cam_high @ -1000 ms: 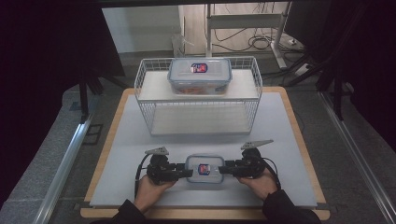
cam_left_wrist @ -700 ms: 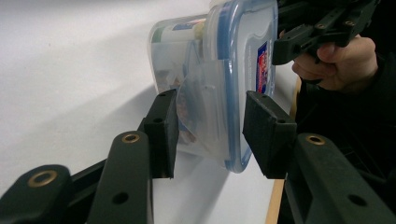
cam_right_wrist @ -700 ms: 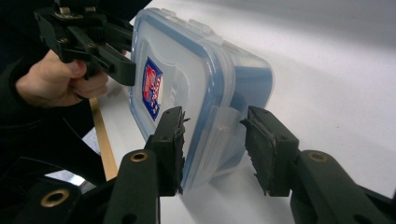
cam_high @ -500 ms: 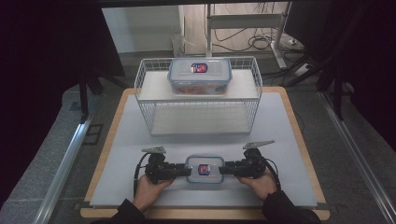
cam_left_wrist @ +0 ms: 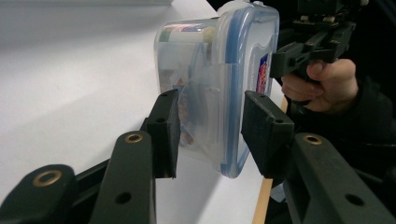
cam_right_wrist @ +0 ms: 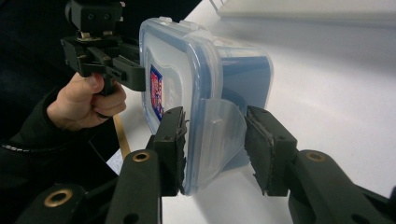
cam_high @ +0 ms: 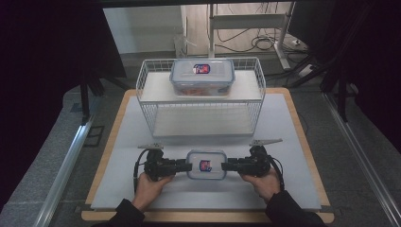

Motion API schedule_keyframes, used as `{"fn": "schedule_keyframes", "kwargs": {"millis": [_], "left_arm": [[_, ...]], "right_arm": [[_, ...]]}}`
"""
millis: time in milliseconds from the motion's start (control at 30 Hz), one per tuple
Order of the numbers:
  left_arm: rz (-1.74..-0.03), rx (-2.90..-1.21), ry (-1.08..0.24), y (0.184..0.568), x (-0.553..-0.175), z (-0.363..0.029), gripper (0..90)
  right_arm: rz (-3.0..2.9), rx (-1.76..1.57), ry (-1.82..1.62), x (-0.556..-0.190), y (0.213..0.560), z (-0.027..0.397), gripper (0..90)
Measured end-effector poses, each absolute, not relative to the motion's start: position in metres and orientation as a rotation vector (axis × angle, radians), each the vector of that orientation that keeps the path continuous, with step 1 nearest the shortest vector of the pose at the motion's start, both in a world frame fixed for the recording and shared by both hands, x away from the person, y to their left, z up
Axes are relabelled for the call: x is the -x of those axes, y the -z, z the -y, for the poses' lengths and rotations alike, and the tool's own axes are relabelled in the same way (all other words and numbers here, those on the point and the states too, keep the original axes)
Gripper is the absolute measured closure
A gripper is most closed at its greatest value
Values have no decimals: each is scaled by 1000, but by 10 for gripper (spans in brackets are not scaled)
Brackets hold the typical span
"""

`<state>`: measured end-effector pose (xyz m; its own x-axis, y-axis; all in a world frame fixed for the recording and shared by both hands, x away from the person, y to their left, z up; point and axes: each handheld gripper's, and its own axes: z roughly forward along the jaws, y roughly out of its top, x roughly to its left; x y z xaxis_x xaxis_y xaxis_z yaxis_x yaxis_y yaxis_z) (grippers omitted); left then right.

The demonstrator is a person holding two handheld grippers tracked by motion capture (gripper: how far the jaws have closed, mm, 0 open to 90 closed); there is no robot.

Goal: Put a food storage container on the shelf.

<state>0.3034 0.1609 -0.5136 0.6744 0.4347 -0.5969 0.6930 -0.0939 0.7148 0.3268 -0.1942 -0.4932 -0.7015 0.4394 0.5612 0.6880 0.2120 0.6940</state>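
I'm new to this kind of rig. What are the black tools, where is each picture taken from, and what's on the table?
A person sits at a table and holds a two-jaw tool in each hand: the left hand-held gripper and the right hand-held gripper. The high view looks down from above the person. The other two pictures come from cameras riding on each tool, looking along its black jaws.

On the white table mat lies a small clear food container with a blue-edged lid. Each tool straddles the latch flap at one end of it; the jaws stand close beside the flaps, and whether they pinch them yet I cannot tell. The left jaws have just been closing.

Farther back stands a white wire rack with a bigger container on top.
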Motion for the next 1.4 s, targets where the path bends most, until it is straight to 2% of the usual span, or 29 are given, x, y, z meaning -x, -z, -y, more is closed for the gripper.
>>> {"fn": "schedule_keyframes", "kwargs": {"millis": [667,1400], "left_arm": [[-825,-1730,120,425,-322,-165,578],[-802,-1694,31,324,-363,-181,574]], "right_arm": [[2291,994,1652,-350,409,189,585],[2276,944,1778,-394,316,173,586]]}}
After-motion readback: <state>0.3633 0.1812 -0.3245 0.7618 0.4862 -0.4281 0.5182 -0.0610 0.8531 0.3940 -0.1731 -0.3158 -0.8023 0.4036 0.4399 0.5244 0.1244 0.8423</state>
